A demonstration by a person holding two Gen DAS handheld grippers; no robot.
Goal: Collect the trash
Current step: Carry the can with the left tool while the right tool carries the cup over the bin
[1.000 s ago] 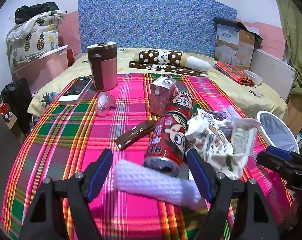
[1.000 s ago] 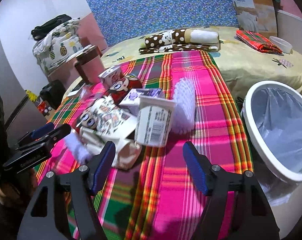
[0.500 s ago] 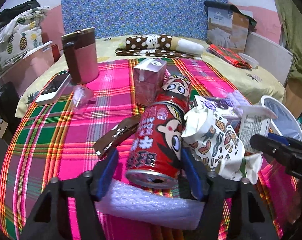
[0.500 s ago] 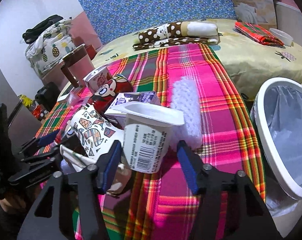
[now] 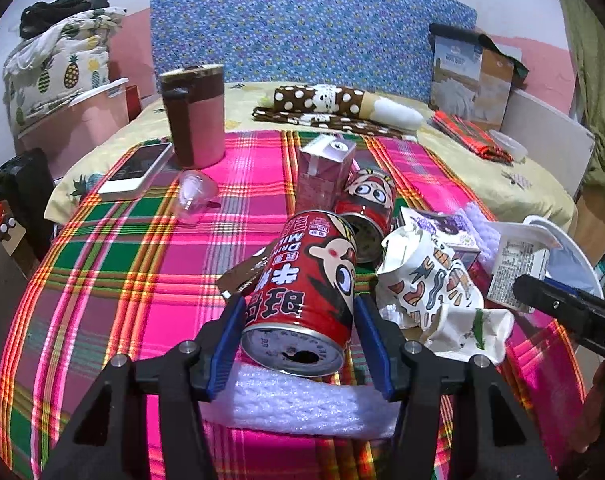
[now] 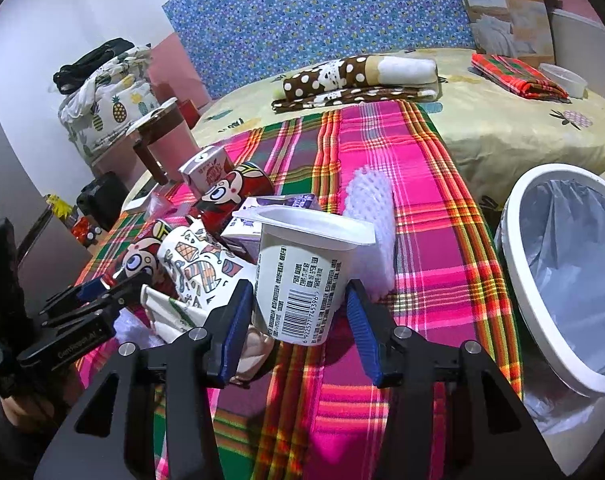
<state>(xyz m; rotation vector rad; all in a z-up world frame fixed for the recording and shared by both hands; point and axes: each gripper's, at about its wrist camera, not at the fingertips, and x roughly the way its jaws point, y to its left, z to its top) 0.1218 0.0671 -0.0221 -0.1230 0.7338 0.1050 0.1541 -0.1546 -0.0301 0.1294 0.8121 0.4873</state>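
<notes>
The brown wrapper lies mostly hidden behind the red can. The bin seems cut off at the right edge.

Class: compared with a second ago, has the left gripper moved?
Yes. The left gripper has advanced over the white foam sleeve and now straddles the red can, jaws closing.

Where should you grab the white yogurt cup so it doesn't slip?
Grip the white yogurt cup on its tapered wall below the wide rim, one blue pad each side, coming from the near barcode side. It stands upright, so the rim would likely catch above the pads.
</notes>
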